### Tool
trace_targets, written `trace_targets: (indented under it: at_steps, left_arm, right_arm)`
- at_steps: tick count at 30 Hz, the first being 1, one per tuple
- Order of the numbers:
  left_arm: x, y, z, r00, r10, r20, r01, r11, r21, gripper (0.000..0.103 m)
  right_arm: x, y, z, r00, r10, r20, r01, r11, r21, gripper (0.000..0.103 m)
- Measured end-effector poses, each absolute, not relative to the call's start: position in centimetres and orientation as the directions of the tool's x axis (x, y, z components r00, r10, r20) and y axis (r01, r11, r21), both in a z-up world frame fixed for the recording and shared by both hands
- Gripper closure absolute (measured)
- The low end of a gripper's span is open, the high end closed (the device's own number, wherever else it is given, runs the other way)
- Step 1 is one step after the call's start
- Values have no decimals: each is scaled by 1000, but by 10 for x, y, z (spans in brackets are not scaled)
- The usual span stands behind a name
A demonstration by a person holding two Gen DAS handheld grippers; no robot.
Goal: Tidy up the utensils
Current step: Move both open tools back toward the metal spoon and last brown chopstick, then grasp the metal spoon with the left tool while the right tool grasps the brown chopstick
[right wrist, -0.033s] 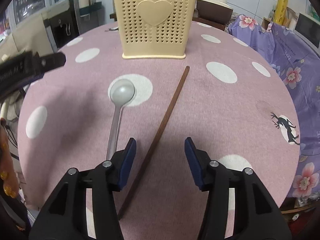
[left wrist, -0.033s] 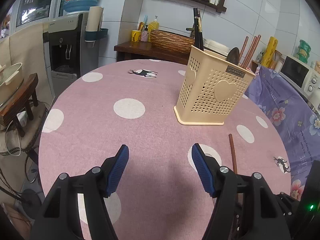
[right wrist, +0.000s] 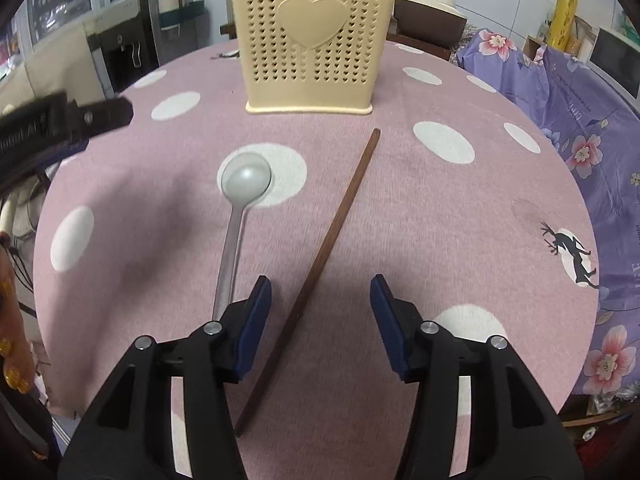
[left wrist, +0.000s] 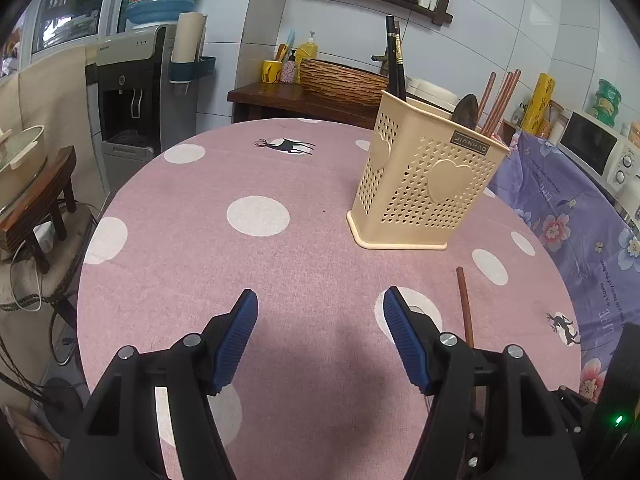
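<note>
Both hand-held grippers gape wide and empty. The right hand-held gripper (right wrist: 320, 320) straddles the chopstick (right wrist: 332, 232) on the bench (right wrist: 460, 220), beside the spoon (right wrist: 240, 200). Judged next: lower, close on it, and carry it to the holder (right wrist: 308, 36).

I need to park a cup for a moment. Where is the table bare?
Left of the holder, the cloth ahead of the left gripper is bare. In front of the holder it is crowded: spoon, chopstick.

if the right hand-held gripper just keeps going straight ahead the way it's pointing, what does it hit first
Probably the wooden chopstick, which lies slanting on the tablecloth between the open right hand-held gripper fingers. Beyond it stands the beige utensil holder. Its height above the cloth is unclear.
</note>
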State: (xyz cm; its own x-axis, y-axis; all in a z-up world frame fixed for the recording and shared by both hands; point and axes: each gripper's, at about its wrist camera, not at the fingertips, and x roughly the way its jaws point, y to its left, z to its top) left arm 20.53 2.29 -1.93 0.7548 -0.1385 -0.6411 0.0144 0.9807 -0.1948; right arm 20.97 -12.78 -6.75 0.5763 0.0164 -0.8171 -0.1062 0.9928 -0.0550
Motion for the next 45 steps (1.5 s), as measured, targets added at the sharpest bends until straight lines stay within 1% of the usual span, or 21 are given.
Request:
trace_targets:
  at_steps: [2,5,8,9,12,15,18,20,24,26,30,33,37,41,43,45]
  left_arm:
    - [203,20,-21,753,-141,-642,17,980,-196,38]
    - [201,19,-21,751,-148,-643,24,980,-197,38]
    - [199,18,-19,753,-146,-641,28,981,-191,38]
    - [198,18,-19,753,-146,-641,27,981,-192,38]
    - [196,18,-21,751,-146,-644,25,981,-194,37]
    - [195,16,-24,742,-154,-652,28,980,-199,37]
    - [196,9,-29,726,-171,-666,43,978,-204,37]
    - [195,2,-33,714,-182,-676,60,978,-200,37]
    - [199,-14,-40,675,-207,-709,99,977,-191,37]
    - [202,-22,-45,653,-215,-726,114,976,-186,37]
    - [211,-44,-58,602,-218,-768,138,976,-169,37]
    - [219,-57,-66,585,-197,-786,137,980,-144,39]
    - [225,-70,-69,594,-156,-789,129,987,-99,42]
    - [233,-78,-70,605,-111,-789,116,992,-51,52]
    - [237,-82,-70,611,-73,-788,106,994,-10,55]
    - [242,-83,-70,616,-55,-786,95,995,5,58]
  right_arm:
    - [207,-127,-68,581,-10,-814,-100,991,-83,42]
    - [204,-132,-68,575,0,-818,-107,991,-76,41]
    - [201,-146,-67,570,-18,-821,-98,991,-90,33]
    - [201,-153,-67,564,-24,-825,-87,992,-88,32]
    - [201,-177,-67,564,-69,-823,-37,993,-109,32]
    - [203,-193,-69,556,-30,-831,-30,998,-56,32]
    - [203,-192,-69,566,-18,-824,-49,997,-55,32]
    - [202,-191,-68,575,16,-818,-70,997,-30,32]
    - [198,-201,-55,641,78,-764,-76,996,38,32]
    - [199,-208,-52,650,99,-754,-72,995,68,32]
    - [201,-222,-51,660,98,-745,-38,995,97,32]
    - [200,-228,-50,666,103,-739,-29,993,113,32]
    - [202,-233,-51,668,106,-736,-24,992,120,32]
    - [203,-236,-51,669,111,-735,-23,991,128,32]
    - [203,-237,-51,670,111,-734,-24,991,129,32]
    - [204,-238,-52,669,111,-735,-24,991,128,32]
